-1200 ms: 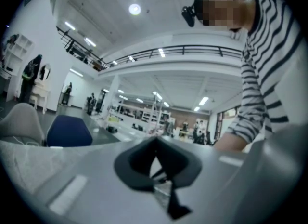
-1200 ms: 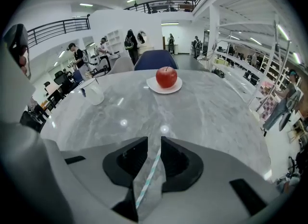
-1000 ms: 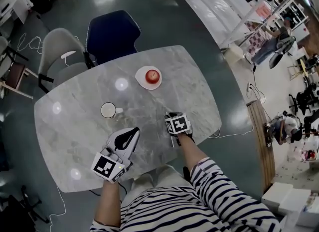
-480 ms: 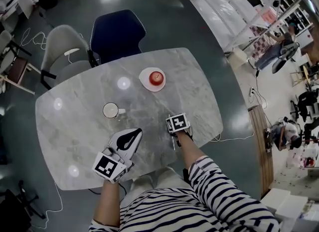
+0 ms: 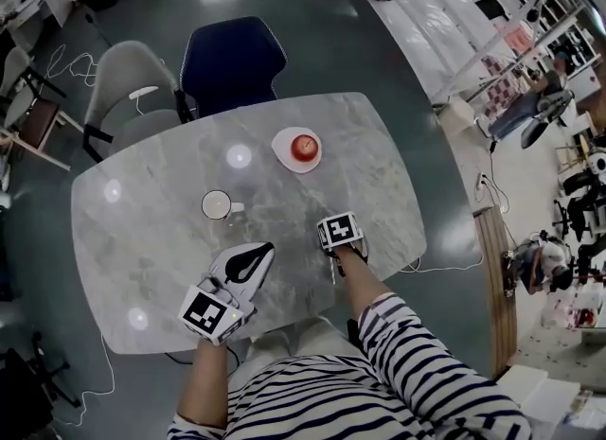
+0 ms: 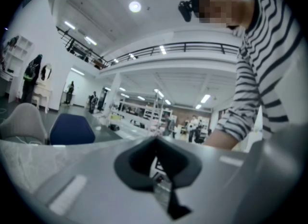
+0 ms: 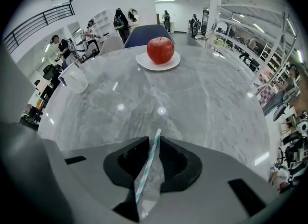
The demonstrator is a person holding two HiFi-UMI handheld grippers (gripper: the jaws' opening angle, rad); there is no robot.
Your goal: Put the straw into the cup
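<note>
Right gripper view: the right gripper has its jaws pinched on a white straw with teal stripes, which sits in a clear wrapper; the straw's tip pokes a little way out past the jaw tips, over the bare marble table. Ahead of it a red apple sits on a small white plate on the far side of the table, and a white cup stands well off to the left, apart from both the plate and the straw.

Left gripper view: the left gripper has its jaws drawn together, with only a thin slit between them; a pale, see-through scrap seems to lie in the slot behind the tips, but I cannot tell what it is. A blue chair and a grey chair stand beyond the table edge, and a striped sleeve fills the right side.

Head view: both grippers are over the near half of the table, the left one nearer the person and the right one further in. The cup is on the table beyond the left gripper, well apart from the right gripper that holds the straw, and the apple on its plate lies further out, near the far edge
</note>
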